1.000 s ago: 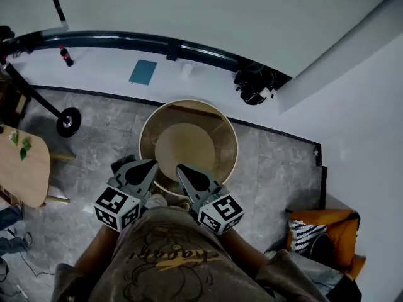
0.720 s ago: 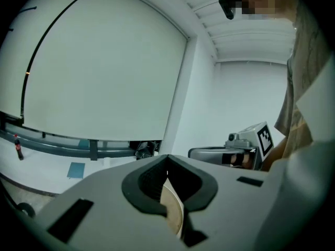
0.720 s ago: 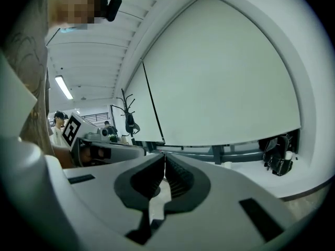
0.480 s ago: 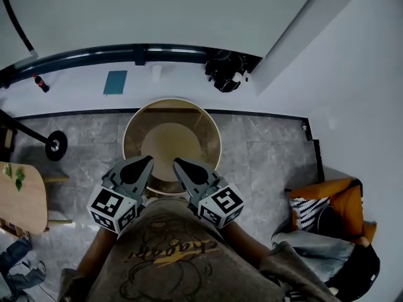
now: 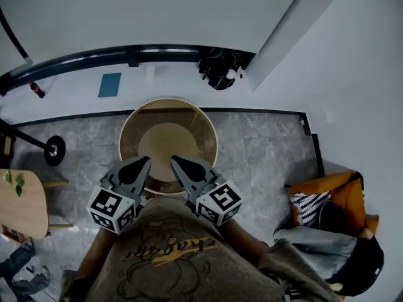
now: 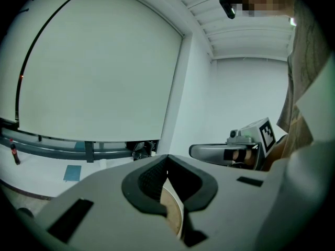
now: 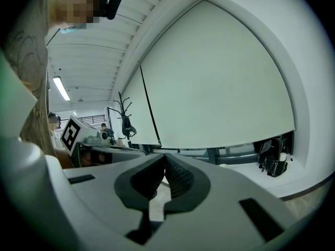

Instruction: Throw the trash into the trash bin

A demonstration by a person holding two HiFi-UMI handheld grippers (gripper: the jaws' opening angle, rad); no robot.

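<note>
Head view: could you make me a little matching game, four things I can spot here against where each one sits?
Things:
1 trash bin
2 teal pad
3 orange bag
4 wooden table

Places:
A left edge of the picture
B lower right corner
C centre, on the grey floor
D white ledge behind the trash bin

Pairs: 1-C; 2-D; 3-B; 4-A

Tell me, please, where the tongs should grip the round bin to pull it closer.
Probably the near rim, from straight above, one jaw inside and one outside. The bin stands upright with an open top and a thin wall, and is too wide to span. The right tongs, now shut, must open first.
</note>
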